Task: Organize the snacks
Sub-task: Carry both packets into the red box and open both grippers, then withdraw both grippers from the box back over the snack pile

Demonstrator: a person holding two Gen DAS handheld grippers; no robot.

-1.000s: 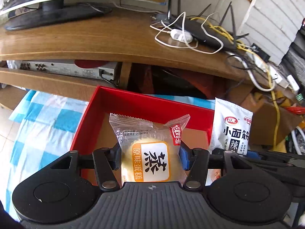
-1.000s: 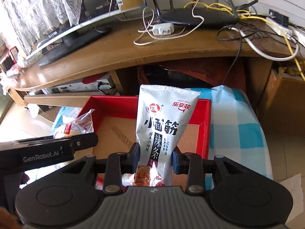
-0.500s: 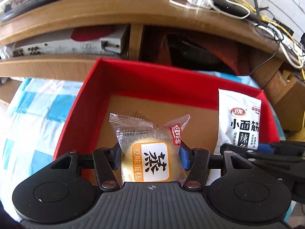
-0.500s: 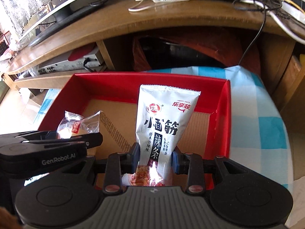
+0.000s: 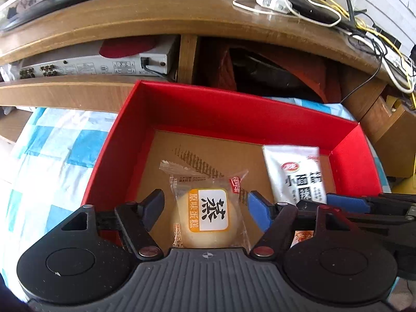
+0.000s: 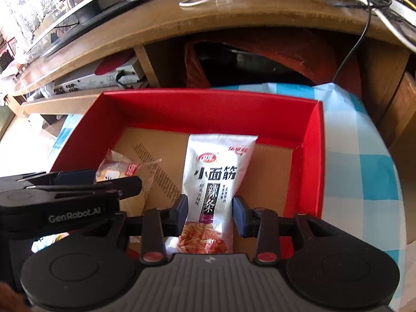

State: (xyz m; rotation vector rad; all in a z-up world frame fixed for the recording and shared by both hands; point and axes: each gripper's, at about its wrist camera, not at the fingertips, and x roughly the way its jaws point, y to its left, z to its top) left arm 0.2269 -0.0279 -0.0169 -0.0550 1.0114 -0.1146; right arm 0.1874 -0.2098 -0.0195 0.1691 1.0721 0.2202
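Note:
A red box (image 5: 234, 104) with a brown cardboard floor lies on a blue-checked cloth. A clear-wrapped round cake (image 5: 208, 215) lies flat on that floor between the fingers of my left gripper (image 5: 205, 197). Its jaws are opening and the pads stand clear of the wrapper on both sides. A white spicy-strip packet (image 6: 215, 171) leans back inside the box (image 6: 208, 104) between the fingers of my right gripper (image 6: 210, 201). Those jaws are opening too, and a thin gap shows at the pads. The packet (image 5: 296, 176) is blurred in the left wrist view. The cake (image 6: 117, 171) shows behind the left fingers (image 6: 78, 179).
A wooden TV stand (image 5: 156, 18) rises just behind the box, with a silver player (image 5: 91, 65) on its lower shelf. A router and tangled cables (image 5: 312, 7) sit on top. The checked cloth (image 6: 364, 156) spreads left and right of the box.
Both grippers came down into the red box. The left jaws spread off the cake, which now lies on the box floor. The right jaws eased and the white packet sank and tipped back.

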